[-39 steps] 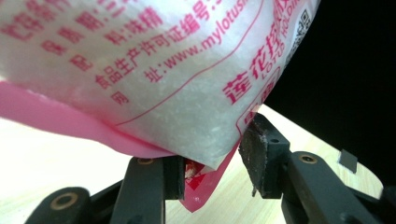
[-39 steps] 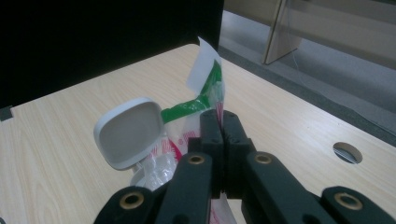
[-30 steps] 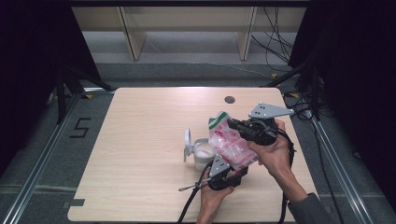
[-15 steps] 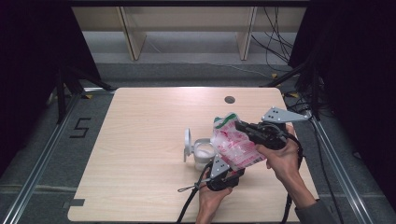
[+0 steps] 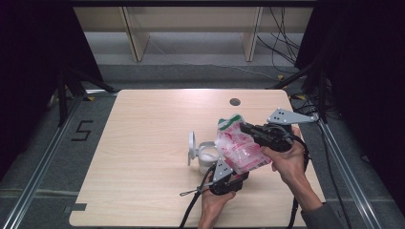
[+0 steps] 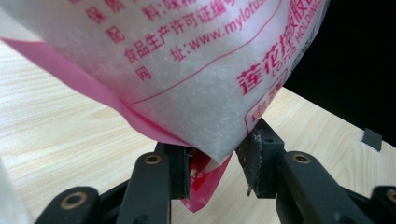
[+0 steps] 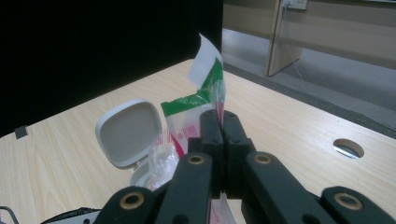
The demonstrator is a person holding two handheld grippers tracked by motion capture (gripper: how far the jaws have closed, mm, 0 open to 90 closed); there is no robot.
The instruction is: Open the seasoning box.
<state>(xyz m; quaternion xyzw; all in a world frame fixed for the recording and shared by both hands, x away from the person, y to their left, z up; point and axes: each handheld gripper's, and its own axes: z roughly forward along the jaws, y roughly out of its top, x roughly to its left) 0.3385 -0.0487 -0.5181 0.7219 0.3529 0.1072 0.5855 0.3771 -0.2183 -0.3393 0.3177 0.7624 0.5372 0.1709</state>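
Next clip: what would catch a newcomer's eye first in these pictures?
The pink-and-white printed bag, held above the right half of the table between both grippers. The right gripper is shut on its green-edged top, while the left gripper has the bag's bottom corner between its jaws. Just left of the bag stands a small white container with its hinged lid flipped up.

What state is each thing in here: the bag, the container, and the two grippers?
Pink and white bag: lifted off the table, tilted over the container, green top edge torn open.
White container: upright on the table, hinged lid flipped open, white contents inside.
Right gripper: shut on the bag's upper edge.
Left gripper: bag's lower corner sits between its jaws; whether both pads press on it is unclear.
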